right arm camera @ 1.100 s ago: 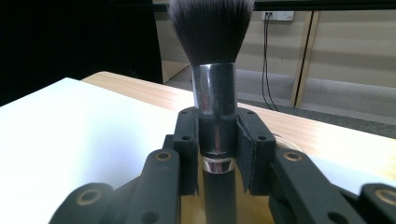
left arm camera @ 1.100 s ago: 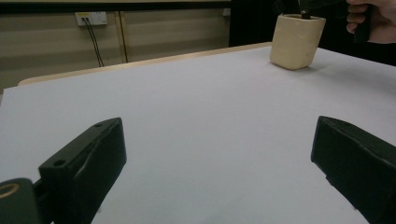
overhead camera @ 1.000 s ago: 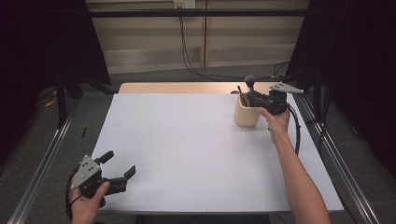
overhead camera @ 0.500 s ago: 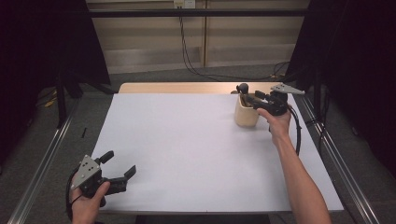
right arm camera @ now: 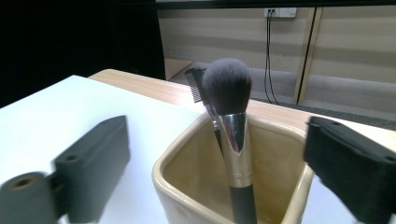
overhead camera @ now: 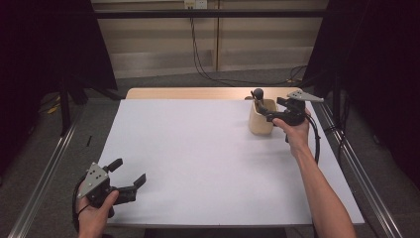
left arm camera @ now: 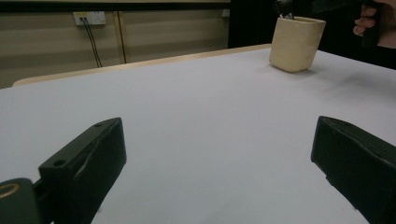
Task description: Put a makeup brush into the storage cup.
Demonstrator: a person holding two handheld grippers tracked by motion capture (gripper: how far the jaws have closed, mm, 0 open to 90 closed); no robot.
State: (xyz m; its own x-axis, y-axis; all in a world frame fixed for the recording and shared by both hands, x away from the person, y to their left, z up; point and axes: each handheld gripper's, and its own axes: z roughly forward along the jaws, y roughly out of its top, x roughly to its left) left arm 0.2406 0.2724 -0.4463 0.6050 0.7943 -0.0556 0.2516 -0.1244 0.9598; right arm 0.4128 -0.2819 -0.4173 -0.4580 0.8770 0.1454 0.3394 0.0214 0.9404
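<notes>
Right gripper (overhead camera: 266,113): held level at the far right of the table, at the rim of the cup. Its jaws have just been opening and now stand wide, one on each side of the brush, pads not touching it.
Brush (right arm camera: 229,126): upright in the cup, dark bristles on top, silver collar and black handle leaning on the near wall.
Comb (right arm camera: 195,84): small and dark, standing in the cup just behind the brush.
Cup (overhead camera: 260,120): cream, squarish, on the white table near the far right edge.
Left gripper (overhead camera: 130,173): at the near left corner of the table, well apart from the cup; jaws wide, nothing between them.
Table (overhead camera: 198,158): white top, wooden strip along the far edge.
</notes>
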